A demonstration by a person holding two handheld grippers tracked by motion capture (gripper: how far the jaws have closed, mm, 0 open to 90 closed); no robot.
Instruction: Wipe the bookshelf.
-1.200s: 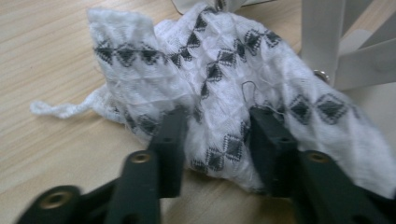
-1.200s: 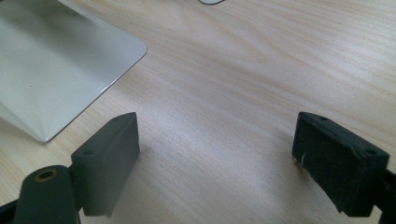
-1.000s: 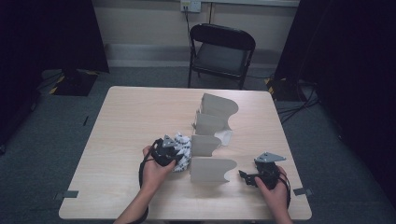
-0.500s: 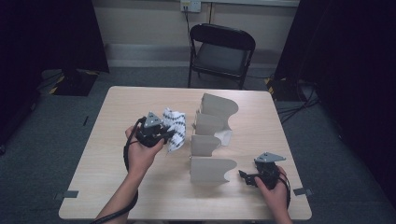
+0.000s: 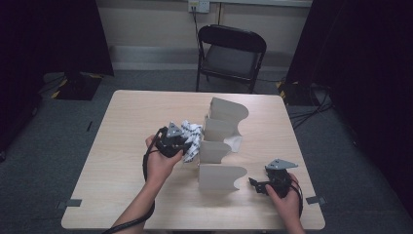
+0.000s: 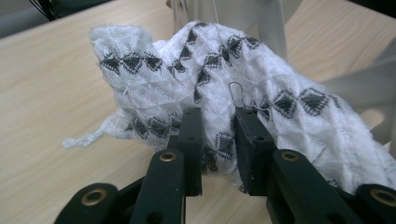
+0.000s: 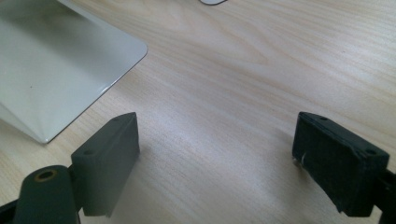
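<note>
A white cloth [image 6: 233, 88] with black diamond marks hangs bunched in my left gripper [image 6: 217, 123], whose jaws are shut on a fold of it. From above, the cloth [image 5: 192, 139] is lifted off the table just left of a row of white curved dividers [image 5: 221, 141]. My left gripper [image 5: 181, 145] is held at the cloth's left side. Near the front right of the table my right gripper [image 5: 254, 185] rests low, pointing left toward the nearest divider [image 5: 219, 176]. Its jaws [image 7: 217, 154] stand wide open over bare wood, the divider's corner [image 7: 60, 70] beside them.
The light wood table [image 5: 122, 122] has free room on its left and far side. A small white thing [image 5: 236, 143] lies between dividers. A black folding chair [image 5: 231, 53] stands beyond the far edge. Cables trail from both grippers.
My left hand has lifted the cloth from low on the table and carried it up and away from the table's near edge, then a little back toward the dividers. The right hand has stayed put.
</note>
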